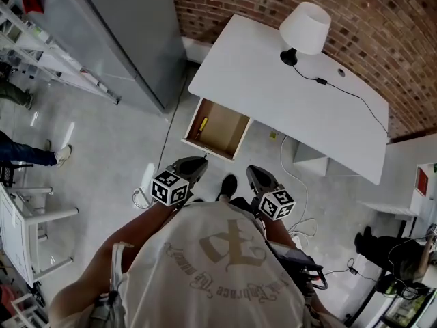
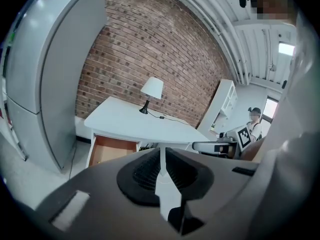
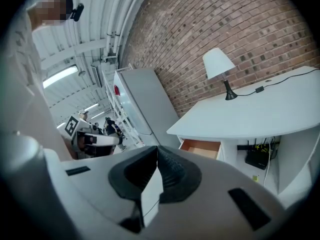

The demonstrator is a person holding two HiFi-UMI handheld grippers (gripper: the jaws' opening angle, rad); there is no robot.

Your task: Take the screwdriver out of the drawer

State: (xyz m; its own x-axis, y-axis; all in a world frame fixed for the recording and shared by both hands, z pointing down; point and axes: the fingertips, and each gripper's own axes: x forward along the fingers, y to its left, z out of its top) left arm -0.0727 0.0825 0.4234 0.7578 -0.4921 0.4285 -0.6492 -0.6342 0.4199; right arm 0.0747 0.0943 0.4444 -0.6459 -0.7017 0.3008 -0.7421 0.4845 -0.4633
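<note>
In the head view the wooden drawer [image 1: 217,130] stands pulled out from under the white desk [image 1: 273,87]. A yellow-handled screwdriver [image 1: 202,125] lies along the drawer's left side. My left gripper [image 1: 194,161] and right gripper [image 1: 254,171] hang side by side close to my body, a step short of the drawer, both pointing towards it. The left gripper view shows the left gripper [image 2: 161,151] shut and empty, with the drawer [image 2: 112,149] ahead. In the right gripper view the right gripper [image 3: 157,149] also has its pads together with nothing between them, and the drawer [image 3: 200,146] lies beyond.
A white lamp [image 1: 305,27] with a black cable stands on the desk by the brick wall [image 1: 382,19]. A tall grey cabinet [image 1: 130,33] stands left of the desk. A black router [image 3: 257,156] and cables sit under the desk. White shelving and other people are around the room's edges.
</note>
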